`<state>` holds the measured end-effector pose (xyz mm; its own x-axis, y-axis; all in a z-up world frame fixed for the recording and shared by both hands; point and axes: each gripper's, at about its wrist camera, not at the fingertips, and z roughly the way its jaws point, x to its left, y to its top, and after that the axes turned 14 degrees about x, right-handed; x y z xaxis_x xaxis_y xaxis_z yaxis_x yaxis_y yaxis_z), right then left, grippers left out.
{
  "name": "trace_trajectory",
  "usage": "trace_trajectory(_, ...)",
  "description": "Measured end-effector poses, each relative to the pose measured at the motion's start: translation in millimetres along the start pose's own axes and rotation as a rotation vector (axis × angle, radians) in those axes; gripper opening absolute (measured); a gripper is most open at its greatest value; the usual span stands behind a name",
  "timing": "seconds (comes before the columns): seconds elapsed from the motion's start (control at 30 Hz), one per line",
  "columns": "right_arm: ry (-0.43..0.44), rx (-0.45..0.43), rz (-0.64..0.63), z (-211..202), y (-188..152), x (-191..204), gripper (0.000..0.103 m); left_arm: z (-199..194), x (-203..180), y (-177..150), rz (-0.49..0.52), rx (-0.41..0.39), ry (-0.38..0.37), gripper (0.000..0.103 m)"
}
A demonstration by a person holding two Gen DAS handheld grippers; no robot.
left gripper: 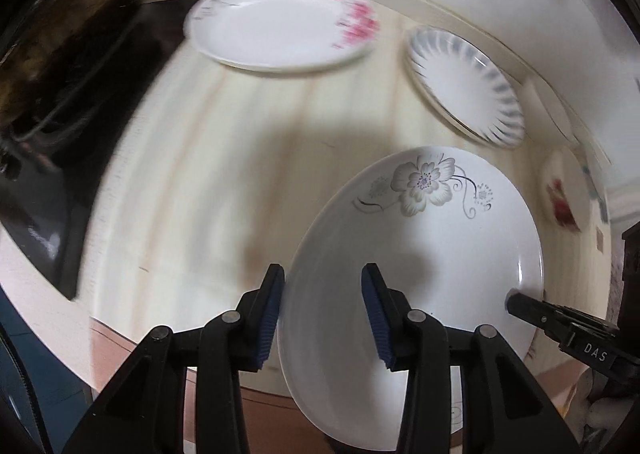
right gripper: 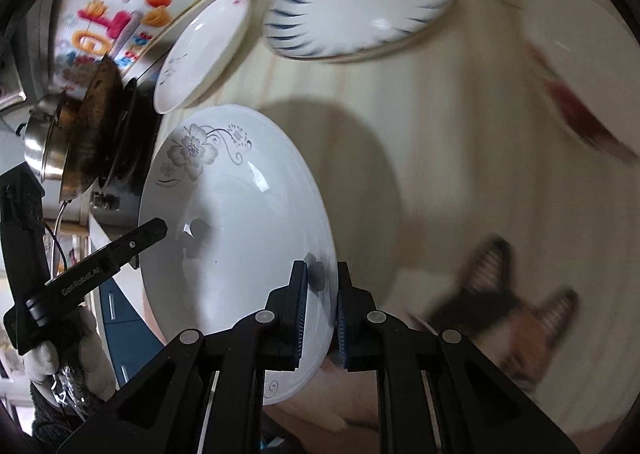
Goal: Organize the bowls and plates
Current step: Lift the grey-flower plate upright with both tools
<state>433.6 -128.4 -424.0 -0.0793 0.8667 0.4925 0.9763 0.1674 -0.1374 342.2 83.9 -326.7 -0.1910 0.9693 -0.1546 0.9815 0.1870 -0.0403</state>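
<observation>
Right gripper (right gripper: 322,310) is pinching the flower plate (right gripper: 236,213) by its rim. Left gripper (left gripper: 322,318) is sitting wide open, straddling the opposite rim, gripping nothing.

Both wrist cameras look along their fingers, close over the counter (left gripper: 192,157); each faces the same flowered plate (left gripper: 420,254) from opposite rims.

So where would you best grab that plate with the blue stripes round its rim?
By its thin raised rim, judging from its shape. The blue-striped plate lies flat on the counter, so one of the fingers would have to slip under the near edge and the other press on top, coming in low from the front.
</observation>
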Motion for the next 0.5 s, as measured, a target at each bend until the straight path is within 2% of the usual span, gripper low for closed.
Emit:
trace_trajectory(0.27, -0.001, -0.044, 0.158, -27.0, -56.4, -70.1, 0.015, 26.8, -61.8, -15.4, 0.118, 0.037, -0.004, 0.037)
trace_trajectory(0.5, -0.013, -0.066, 0.229, -34.6, -73.3, -109.4, 0.015, 37.6, -94.3, -24.2, 0.195, 0.049, 0.032, 0.037)
